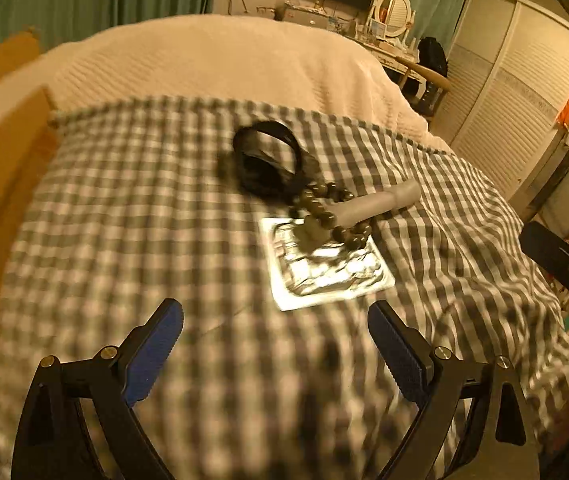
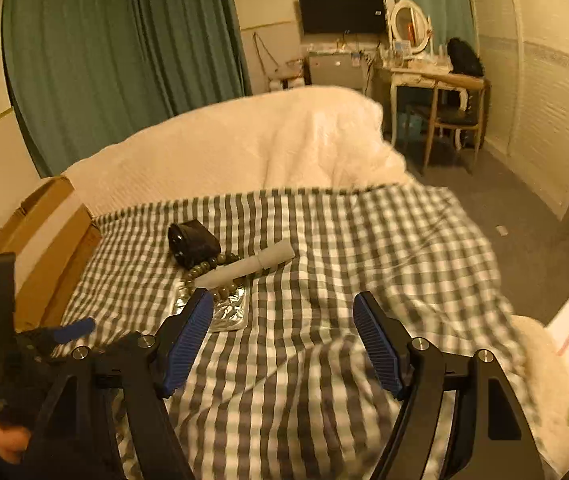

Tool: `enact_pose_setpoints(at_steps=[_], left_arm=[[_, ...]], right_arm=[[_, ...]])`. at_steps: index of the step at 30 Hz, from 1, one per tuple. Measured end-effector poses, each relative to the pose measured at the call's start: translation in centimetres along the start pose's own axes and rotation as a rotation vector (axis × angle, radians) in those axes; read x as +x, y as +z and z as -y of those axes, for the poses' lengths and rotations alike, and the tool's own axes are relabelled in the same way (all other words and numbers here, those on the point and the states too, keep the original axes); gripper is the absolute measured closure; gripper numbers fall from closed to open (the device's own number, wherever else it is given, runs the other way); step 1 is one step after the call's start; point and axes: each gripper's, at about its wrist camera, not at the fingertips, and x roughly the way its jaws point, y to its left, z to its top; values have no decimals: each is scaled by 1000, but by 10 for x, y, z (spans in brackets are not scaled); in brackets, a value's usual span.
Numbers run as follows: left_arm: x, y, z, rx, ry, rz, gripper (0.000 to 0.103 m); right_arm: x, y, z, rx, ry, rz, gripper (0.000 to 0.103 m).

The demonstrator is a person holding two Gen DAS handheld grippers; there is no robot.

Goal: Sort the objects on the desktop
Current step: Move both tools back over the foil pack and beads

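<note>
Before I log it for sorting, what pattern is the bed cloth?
Grey-and-white checked cloth, clearest in the right wrist view.

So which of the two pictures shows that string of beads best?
The left wrist view: the bead bracelet is nearer and larger there, looped over the grey tube and the foil packet, though slightly blurred. In the right wrist view the bracelet is smaller, and the right gripper's finger hides part of it.

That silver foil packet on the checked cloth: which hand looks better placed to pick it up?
Probably the left. Its open tongs face the silver foil packet just ahead; the right tongs point past it, packet off to their left.
</note>
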Motion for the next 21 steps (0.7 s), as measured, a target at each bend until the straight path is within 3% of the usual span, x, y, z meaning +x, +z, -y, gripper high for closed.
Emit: enact_pose_setpoints(at_steps=[5,8,11,13,17,18,19,21], left_arm=[[38,12,24,38,-5,7,4],[58,17,41,123,54,-30,0],[64,19,43,126,71,-34,0],[61,19,38,125,61,-32,11],[44,9,25,176,14,-47,17],[36,6,19,175,15,-43,43],[26,4,11,160,32,-35,51],[11,0,-11,111,1,-48,53]], right_arm=[[32,5,9,42,72,-2,31],[40,9,14,47,78,9,31],[41,10,21,89,89,9,31],[39,10,26,113,84,12,31],[36,9,29,129,71,5,31],[37,8,28,130,71,4,31],[37,6,26,129,73,1,31],[39,4,22,123,70,-9,31]])
